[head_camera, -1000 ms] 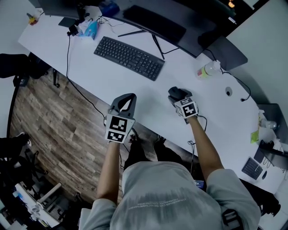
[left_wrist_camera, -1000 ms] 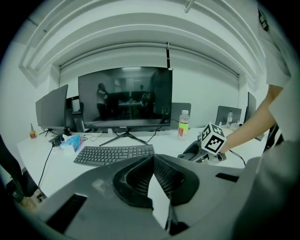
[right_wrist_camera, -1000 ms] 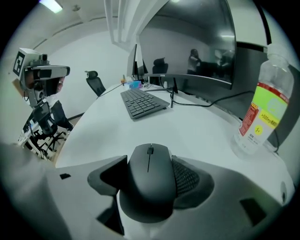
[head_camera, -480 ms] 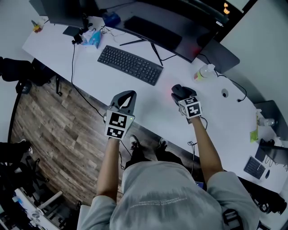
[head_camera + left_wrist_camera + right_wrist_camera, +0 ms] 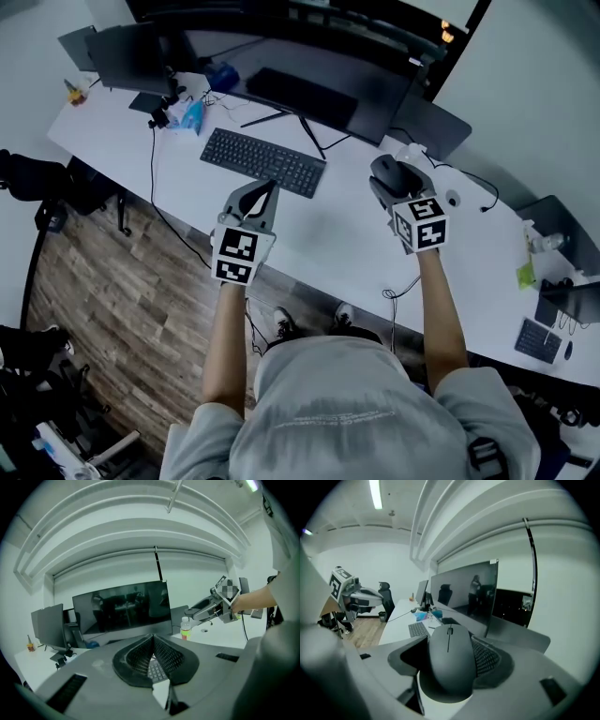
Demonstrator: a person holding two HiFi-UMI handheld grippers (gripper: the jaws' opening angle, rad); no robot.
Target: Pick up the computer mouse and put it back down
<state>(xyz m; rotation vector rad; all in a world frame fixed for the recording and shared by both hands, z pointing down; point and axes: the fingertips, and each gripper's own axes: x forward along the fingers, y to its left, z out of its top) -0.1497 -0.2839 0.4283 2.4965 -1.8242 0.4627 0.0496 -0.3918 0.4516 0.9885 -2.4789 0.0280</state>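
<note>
A dark grey computer mouse (image 5: 449, 663) sits clamped between the jaws of my right gripper (image 5: 451, 660), held up in the air above the white desk (image 5: 337, 234). In the head view the mouse (image 5: 387, 172) shows just ahead of the right gripper (image 5: 394, 180), near the monitor's right end. My left gripper (image 5: 261, 195) hovers over the desk just in front of the black keyboard (image 5: 262, 160). Its jaws are pressed together with nothing between them, as the left gripper (image 5: 152, 651) view shows.
A wide dark monitor (image 5: 281, 56) stands behind the keyboard, with a second screen (image 5: 127, 56) at the far left. A plastic bottle (image 5: 186, 629) stands right of the monitor. Cables, a blue packet (image 5: 192, 114) and small items lie on the desk; wooden floor (image 5: 112, 281) lies below.
My right gripper has lifted the mouse off the desk and carried it up and away, toward the monitor. The left gripper has drifted slightly forward toward the keyboard, still shut.
</note>
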